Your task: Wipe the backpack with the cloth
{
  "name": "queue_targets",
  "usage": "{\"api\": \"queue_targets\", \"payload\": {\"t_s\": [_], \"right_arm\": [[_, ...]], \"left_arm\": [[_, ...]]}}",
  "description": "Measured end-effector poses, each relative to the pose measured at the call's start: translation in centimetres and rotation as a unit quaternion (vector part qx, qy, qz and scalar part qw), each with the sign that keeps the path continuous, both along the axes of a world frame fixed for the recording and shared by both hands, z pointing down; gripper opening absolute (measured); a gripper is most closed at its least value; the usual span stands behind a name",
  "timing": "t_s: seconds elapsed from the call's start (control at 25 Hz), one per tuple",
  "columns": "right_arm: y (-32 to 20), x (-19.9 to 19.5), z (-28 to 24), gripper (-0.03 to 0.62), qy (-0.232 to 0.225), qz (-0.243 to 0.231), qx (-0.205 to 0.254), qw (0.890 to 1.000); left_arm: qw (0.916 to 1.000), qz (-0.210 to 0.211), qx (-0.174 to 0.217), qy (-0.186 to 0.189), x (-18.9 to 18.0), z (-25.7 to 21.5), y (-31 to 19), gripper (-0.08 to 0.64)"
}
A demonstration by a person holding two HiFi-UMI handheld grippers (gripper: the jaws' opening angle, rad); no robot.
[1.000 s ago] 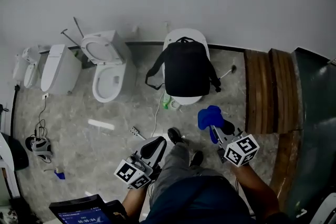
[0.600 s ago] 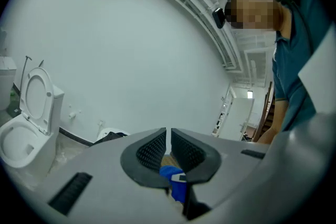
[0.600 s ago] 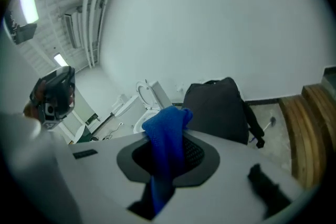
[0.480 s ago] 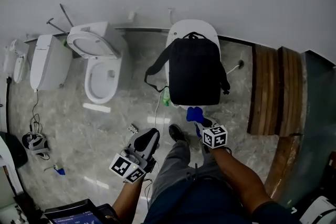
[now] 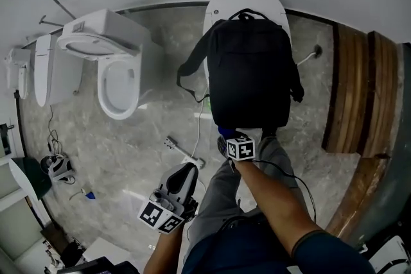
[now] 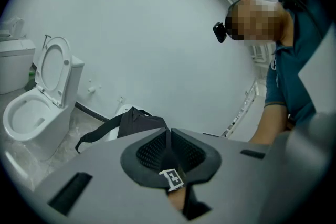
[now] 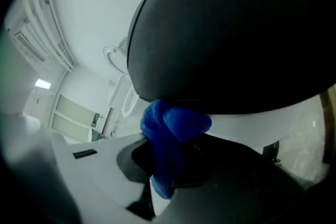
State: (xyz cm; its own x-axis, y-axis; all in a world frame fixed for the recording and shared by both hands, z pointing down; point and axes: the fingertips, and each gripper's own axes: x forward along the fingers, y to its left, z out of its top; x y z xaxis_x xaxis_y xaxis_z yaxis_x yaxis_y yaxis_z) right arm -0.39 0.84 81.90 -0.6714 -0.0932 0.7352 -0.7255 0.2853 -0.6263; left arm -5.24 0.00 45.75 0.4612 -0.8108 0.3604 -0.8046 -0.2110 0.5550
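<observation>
A black backpack (image 5: 250, 77) lies on the closed lid of a white toilet (image 5: 226, 2), straps hanging off its left side. My right gripper (image 5: 231, 135) is shut on a blue cloth (image 7: 170, 134), and the cloth presses against the backpack's (image 7: 231, 29) near bottom edge. In the head view only a sliver of the blue cloth (image 5: 225, 132) shows beside the marker cube. My left gripper (image 5: 183, 178) hangs low at the left, away from the bag, with its jaws shut and nothing between them (image 6: 169, 155). The backpack (image 6: 134, 122) shows beyond them in the left gripper view.
A second white toilet (image 5: 115, 80) with its seat raised stands to the left. More white fixtures (image 5: 45, 70) sit farther left. Wooden planks (image 5: 359, 99) lie at the right. A cable (image 5: 199, 125) and small items lie on the marble floor (image 5: 148, 138).
My right gripper has carried the blue cloth forward and up from the floor area to the backpack's near edge. The view has moved closer to the bag. The left gripper has stayed low.
</observation>
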Motion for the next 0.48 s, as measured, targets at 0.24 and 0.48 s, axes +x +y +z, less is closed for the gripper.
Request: {"api": "queue_targets", "payload": {"t_s": [0.24,0.48], "right_arm": [[-0.7,4.1,0.3,0.040,0.029,0.052,0.021,0.998],[-3.2,16.4,0.7,0.040,0.098,0.049,0.059,0.992]], "left_arm": [[0.9994,0.032,-0.006,0.009,1.7,0.6,-2.8,0.034],[0.9990,0.041,-0.004,0.015,1.6,0.0,-4.3,0.034]]}}
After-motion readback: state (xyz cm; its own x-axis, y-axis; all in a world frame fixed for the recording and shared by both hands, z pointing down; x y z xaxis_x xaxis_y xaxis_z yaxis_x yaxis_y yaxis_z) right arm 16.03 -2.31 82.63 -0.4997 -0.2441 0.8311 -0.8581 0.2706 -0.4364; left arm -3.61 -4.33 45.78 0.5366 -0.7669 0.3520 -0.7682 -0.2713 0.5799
